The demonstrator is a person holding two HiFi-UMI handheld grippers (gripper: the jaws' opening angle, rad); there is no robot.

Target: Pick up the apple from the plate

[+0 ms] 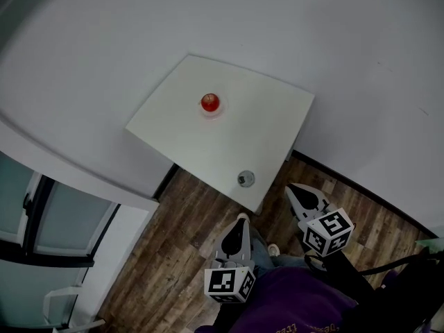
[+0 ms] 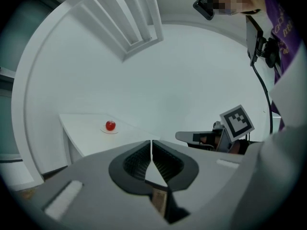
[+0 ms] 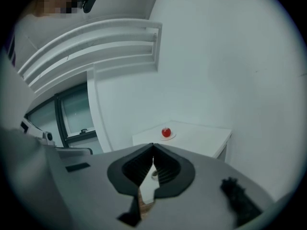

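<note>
Glass panelling (image 1: 62, 220) is showing at the far left. Moving across, the white table (image 1: 263, 116) is coming into the picture. The red apple (image 1: 210, 103) is sitting upright on a small pale plate (image 1: 211, 114), well in from every edge. Next over, the left gripper (image 1: 241, 219) is hanging above the wood floor (image 1: 173, 214), short of the table, jaws pressed together with nothing between them. Just right of it, a small round grey object (image 1: 245, 179) is lying near the table's front edge, though what it is I cannot tell. Furthest right, the right gripper (image 1: 293, 189) is hovering just off that same edge, also closed and empty, well apart from the fruit.

Now the dangers. Either claw is going to need its jaws parted before arrival; closed tips would only be poking the apple, and a round apple on a shallow plate is likely rolling away. A low reach could be sweeping that grey object off the edge. An off-centre squeeze risks the light plate sliding.
</note>
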